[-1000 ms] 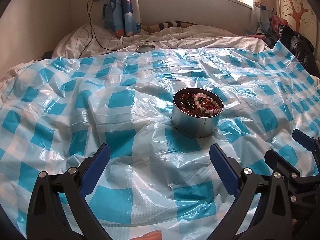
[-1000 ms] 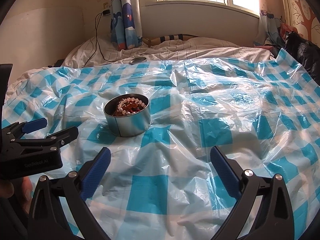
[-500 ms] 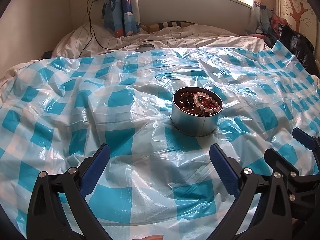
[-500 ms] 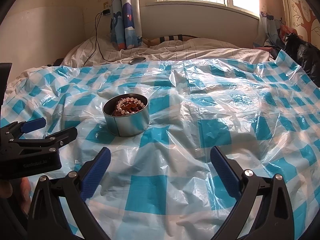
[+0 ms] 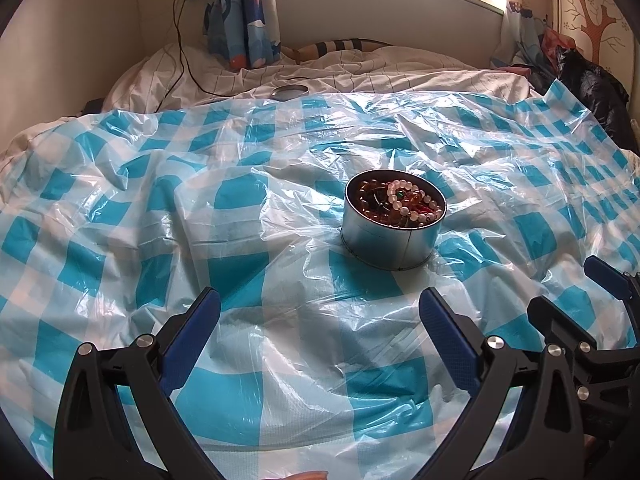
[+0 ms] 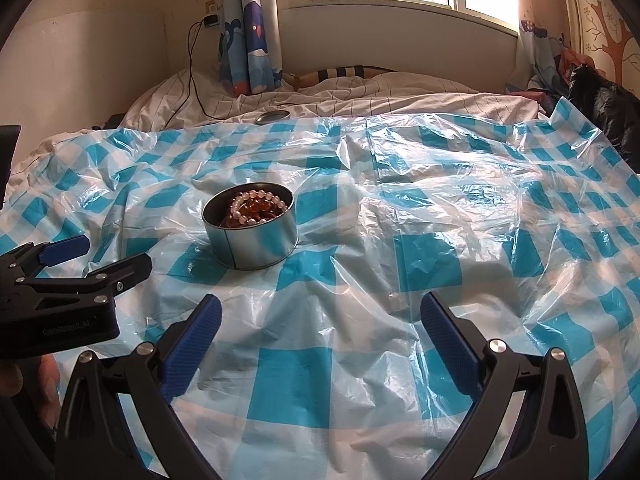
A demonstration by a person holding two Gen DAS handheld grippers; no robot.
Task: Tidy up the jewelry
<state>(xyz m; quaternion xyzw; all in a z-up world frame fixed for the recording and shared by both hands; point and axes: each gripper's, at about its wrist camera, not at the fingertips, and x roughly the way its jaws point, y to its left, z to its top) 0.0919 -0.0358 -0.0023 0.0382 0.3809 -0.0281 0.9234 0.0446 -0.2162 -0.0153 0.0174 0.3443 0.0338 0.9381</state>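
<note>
Your left tongs hang wide apart above the checked plastic sheet, with nothing between the 2 blue pads. Your right tongs are spread just as wide and carry nothing either. In the right wrist view you see the left tongs from the side at the left edge, their tips near the tin but apart from it. In the left wrist view the right tongs show at the right edge, also clear of the tin.

The round metal tin stands upright on the plastic sheet, which is spread over the bed. From the left wrist view it sits ahead of your left tongs and a little to the right; from the right wrist view the tin sits ahead and to the left. It is open at the top and holds a heap of bead jewelry: a string of pale round beads lies on top of amber and dark red beads. All of the jewelry you can see is inside the tin.

At the far edge of the sheet a flat round lid lies on the striped bedding, well apart from the tin. A black cable runs down from the wall plug onto the bed at far left, beside the blue curtain.
</note>
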